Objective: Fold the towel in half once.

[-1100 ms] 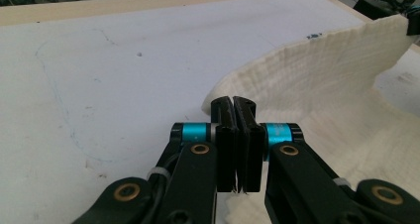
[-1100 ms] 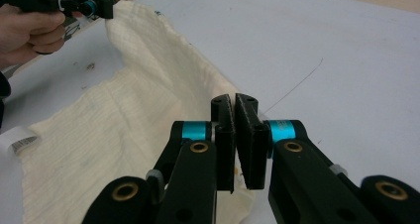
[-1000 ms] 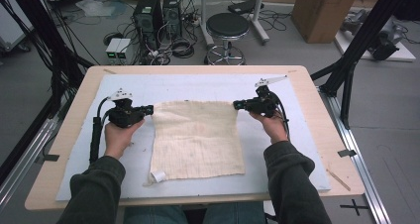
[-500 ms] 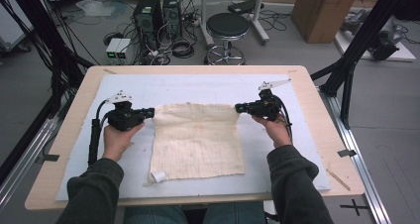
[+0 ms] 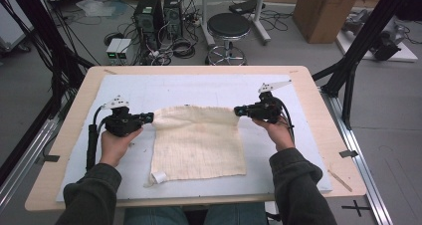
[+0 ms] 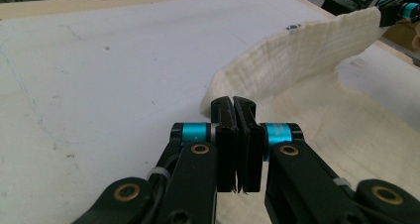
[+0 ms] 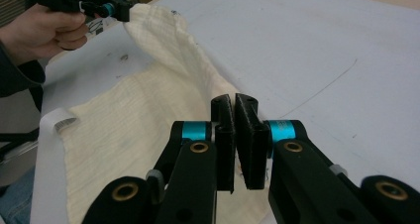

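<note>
A cream woven cloth (image 5: 199, 145) lies on the white mat (image 5: 209, 88) in the middle of the table. My left gripper (image 5: 149, 117) is shut on the cloth's far left corner, and my right gripper (image 5: 238, 110) is shut on its far right corner. The far edge hangs between them, raised a little off the mat. In the left gripper view the jaws of my left gripper (image 6: 233, 105) pinch the cloth (image 6: 307, 50), with the right gripper (image 6: 396, 11) farther off. The right gripper view shows my right gripper (image 7: 234, 102) clamped on the cloth (image 7: 148, 110) and the left gripper (image 7: 116, 11) beyond. A white label (image 5: 159, 177) sits at the near left corner.
The mat covers most of the wooden table (image 5: 318, 90). Beyond the far edge, on the floor, stand a black stool (image 5: 228, 28), computer towers (image 5: 159, 11) with cables, and a cardboard box (image 5: 328, 11). Black frame posts (image 5: 356, 65) rise at the right.
Both grippers stay shut on the far corners. The left hand has drifted slightly toward the near edge; the right hand has barely moved.
</note>
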Tool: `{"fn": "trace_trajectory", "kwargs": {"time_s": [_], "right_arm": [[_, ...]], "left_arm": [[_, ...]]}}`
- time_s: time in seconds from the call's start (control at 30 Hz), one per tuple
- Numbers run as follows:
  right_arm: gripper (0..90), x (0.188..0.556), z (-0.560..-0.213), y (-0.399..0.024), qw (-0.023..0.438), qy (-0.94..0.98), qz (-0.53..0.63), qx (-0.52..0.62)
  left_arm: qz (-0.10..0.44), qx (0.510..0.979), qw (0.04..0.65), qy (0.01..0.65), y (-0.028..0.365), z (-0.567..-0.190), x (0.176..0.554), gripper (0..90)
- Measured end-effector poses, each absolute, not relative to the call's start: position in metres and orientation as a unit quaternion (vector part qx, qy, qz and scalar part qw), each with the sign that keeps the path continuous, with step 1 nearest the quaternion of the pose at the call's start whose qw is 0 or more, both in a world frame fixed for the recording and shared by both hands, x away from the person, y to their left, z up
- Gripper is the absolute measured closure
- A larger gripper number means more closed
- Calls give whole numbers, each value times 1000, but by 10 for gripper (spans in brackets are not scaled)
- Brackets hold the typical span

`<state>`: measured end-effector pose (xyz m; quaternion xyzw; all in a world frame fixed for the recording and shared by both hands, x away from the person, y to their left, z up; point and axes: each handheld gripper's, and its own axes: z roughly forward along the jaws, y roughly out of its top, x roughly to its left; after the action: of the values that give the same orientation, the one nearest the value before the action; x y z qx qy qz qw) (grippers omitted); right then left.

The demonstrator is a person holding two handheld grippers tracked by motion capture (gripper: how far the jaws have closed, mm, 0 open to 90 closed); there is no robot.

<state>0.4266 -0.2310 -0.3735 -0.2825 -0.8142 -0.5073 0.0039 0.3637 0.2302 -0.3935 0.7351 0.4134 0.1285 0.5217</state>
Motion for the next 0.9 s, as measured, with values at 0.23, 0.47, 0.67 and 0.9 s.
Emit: {"fn": "trace_trajectory", "kwargs": {"time_s": [0.23,0.47,0.67,0.9], "right_arm": [[865,420,-369,-230,-5,-816,-510,-271],[865,412,-366,-233,-3,-818,-510,-264],[865,405,-374,-237,2,-820,-508,-264],[865,397,-380,-239,9,-820,-510,-259]], "left_arm": [[125,743,525,396,227,-390,357,876],[122,750,526,381,229,-386,349,876],[117,754,526,377,230,-390,341,876],[115,757,525,371,232,-395,332,875]]}}
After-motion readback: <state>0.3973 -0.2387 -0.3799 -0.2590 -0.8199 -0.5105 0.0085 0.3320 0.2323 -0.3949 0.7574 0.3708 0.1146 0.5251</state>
